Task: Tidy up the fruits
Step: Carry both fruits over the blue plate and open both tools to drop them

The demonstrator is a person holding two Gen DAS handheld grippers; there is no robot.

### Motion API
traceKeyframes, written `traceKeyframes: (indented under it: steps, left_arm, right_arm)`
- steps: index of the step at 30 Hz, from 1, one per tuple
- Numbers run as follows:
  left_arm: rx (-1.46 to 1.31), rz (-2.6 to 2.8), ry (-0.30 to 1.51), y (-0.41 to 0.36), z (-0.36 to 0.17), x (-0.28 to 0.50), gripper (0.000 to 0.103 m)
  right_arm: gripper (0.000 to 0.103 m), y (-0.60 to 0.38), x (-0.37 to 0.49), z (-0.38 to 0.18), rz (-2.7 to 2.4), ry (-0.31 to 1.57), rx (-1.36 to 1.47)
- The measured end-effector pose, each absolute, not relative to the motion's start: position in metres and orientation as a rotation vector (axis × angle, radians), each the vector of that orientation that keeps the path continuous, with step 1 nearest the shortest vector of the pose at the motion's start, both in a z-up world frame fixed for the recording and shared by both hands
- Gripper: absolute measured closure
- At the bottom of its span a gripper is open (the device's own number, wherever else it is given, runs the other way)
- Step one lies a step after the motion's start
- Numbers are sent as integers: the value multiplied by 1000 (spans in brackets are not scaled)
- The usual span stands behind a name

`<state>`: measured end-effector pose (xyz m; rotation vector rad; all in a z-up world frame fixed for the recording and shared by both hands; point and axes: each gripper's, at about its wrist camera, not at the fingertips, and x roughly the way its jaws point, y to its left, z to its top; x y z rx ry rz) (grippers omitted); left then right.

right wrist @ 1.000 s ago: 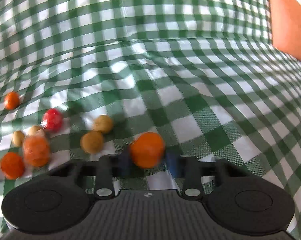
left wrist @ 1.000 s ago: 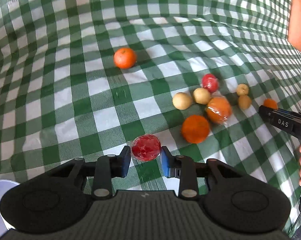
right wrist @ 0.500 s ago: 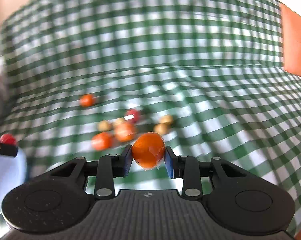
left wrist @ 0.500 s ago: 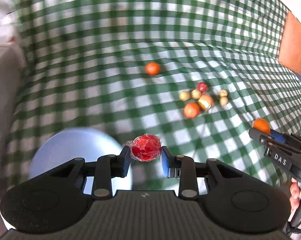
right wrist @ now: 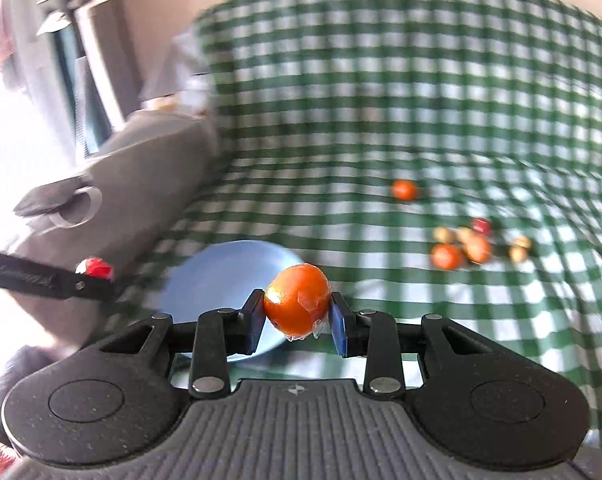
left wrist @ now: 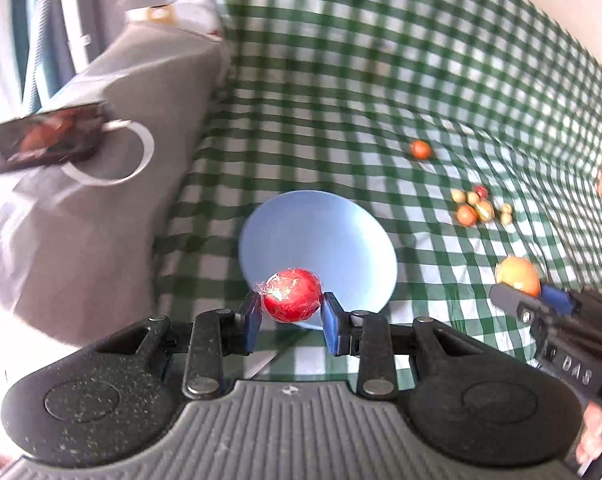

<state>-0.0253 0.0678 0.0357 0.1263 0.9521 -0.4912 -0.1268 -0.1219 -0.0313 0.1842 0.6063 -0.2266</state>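
While both fruits hang above the green-checked cloth (left wrist: 441, 92), the left hand-held gripper (left wrist: 291, 312) has its blue pads pressed against a red fruit wrapped in clear film (left wrist: 292, 295), held over the near part of a pale blue plate (left wrist: 321, 232). Seen from the left wrist, the right hand-held gripper (left wrist: 529, 292) sits at the right edge, gripping an orange fruit in film (left wrist: 518, 276); in its own view the right hand-held gripper (right wrist: 297, 318) is clamped on that orange fruit (right wrist: 297, 303), which hangs over the plate's (right wrist: 221, 272) near right rim. On the cloth far right of the plate lies a cluster of small fruits (left wrist: 479, 208): orange ones, pale yellowish ones and one red, touching or just beside each other. A lone orange fruit (left wrist: 420, 149) lies well apart, farther away and to the cluster's left. Left of the cloth sits a grey cushioned surface (left wrist: 101, 200) with a dark phone (left wrist: 41, 140) and a white ring (left wrist: 113, 152) on it.
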Motion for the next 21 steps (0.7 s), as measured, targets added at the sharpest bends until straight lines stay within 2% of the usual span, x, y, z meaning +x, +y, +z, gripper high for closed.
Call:
traceKeyframes:
  steps: [7, 21]
  left_arm:
    - [80, -484, 946, 93, 40, -31, 67]
    - [59, -503, 924, 98, 44, -40, 67]
  right_arm:
    - [68, -82, -129, -27, -188, 619, 144]
    - [68, -72, -128, -28, -183, 628, 114]
